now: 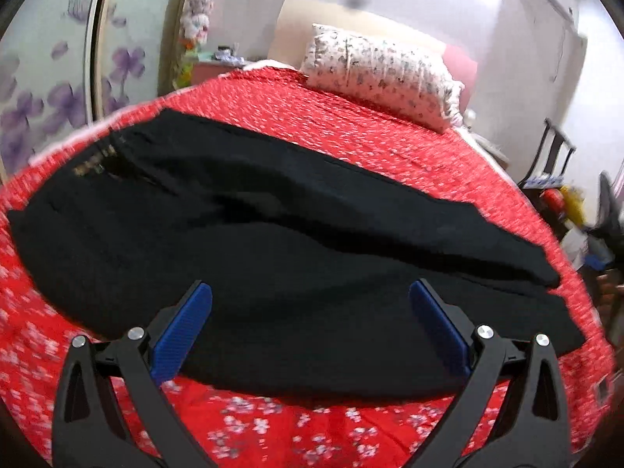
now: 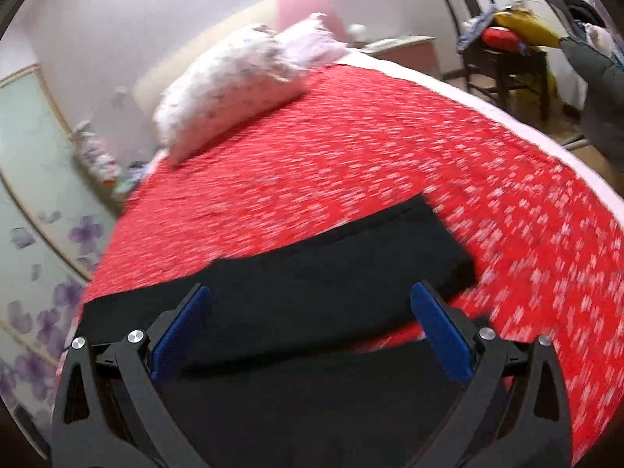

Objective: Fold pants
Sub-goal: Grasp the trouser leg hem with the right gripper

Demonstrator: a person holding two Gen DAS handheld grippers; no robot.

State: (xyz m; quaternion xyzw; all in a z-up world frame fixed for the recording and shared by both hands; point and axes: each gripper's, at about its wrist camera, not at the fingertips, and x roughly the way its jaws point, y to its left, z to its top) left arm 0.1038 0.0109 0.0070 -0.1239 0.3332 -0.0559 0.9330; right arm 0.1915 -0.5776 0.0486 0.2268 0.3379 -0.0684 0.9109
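The left gripper (image 1: 311,304) and right gripper (image 2: 311,304) hang above the black pants (image 1: 249,210), jaws spread, holding nothing. The pants lie on a red bedspread (image 1: 351,117).

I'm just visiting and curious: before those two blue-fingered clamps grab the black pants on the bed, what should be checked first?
1. Left gripper open, nothing in it: ok.
2. Right gripper open, nothing in it: ok.
3. Black pants spread on the red bedspread: ok.
4. Legs lying flat: not ok, one overlaps the other with ridges.
5. Pillow apart from the pants: ok.
6. Fingertips touching cloth: cannot tell.
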